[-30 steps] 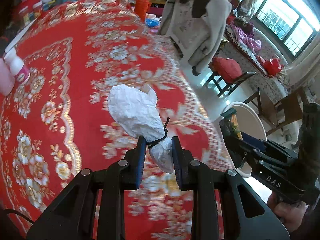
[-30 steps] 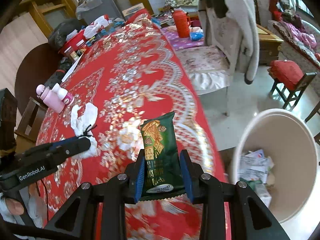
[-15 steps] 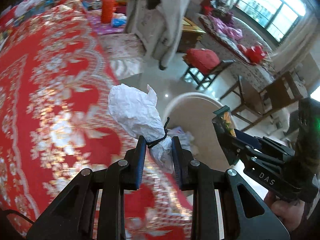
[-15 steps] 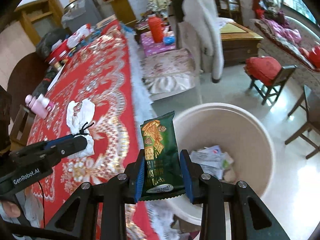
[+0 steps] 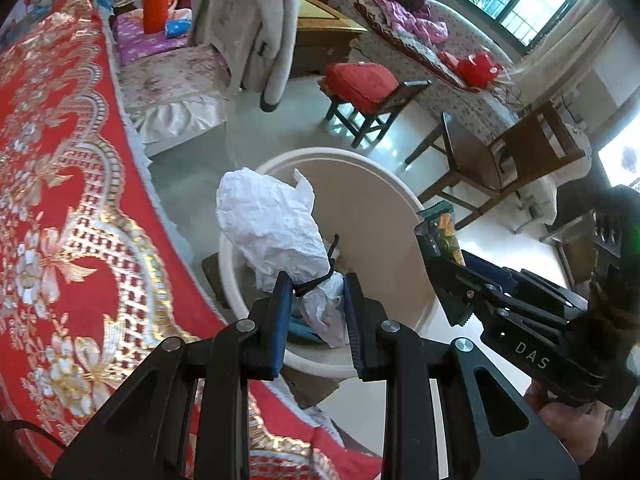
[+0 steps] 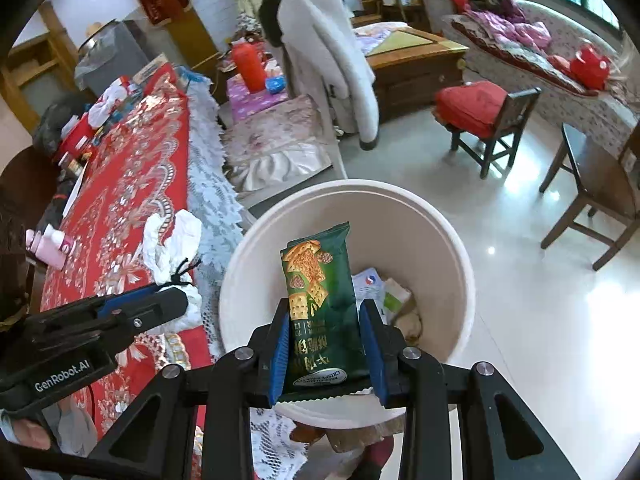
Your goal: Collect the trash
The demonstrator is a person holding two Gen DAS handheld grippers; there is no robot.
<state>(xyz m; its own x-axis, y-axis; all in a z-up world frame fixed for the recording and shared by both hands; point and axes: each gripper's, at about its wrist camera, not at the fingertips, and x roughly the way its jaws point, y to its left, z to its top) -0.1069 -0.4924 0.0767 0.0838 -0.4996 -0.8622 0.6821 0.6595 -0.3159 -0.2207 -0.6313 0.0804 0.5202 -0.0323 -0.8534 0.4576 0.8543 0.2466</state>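
Red and gold cloth covers the surface (image 5: pixel 60 216), beside which a cream bin (image 6: pixel 448 240) stands on the floor. A tied white paper bundle (image 5: pixel 268 224) is clamped in the left gripper (image 5: pixel 316 312) jaws, over the bin's near rim. A green cracker packet (image 6: pixel 320 300) is pinched in the right gripper (image 6: pixel 326 344) jaws above the bin's mouth. If released now, the bundle might catch the rim and fall outside. A second earlier, both items were held over the cloth.
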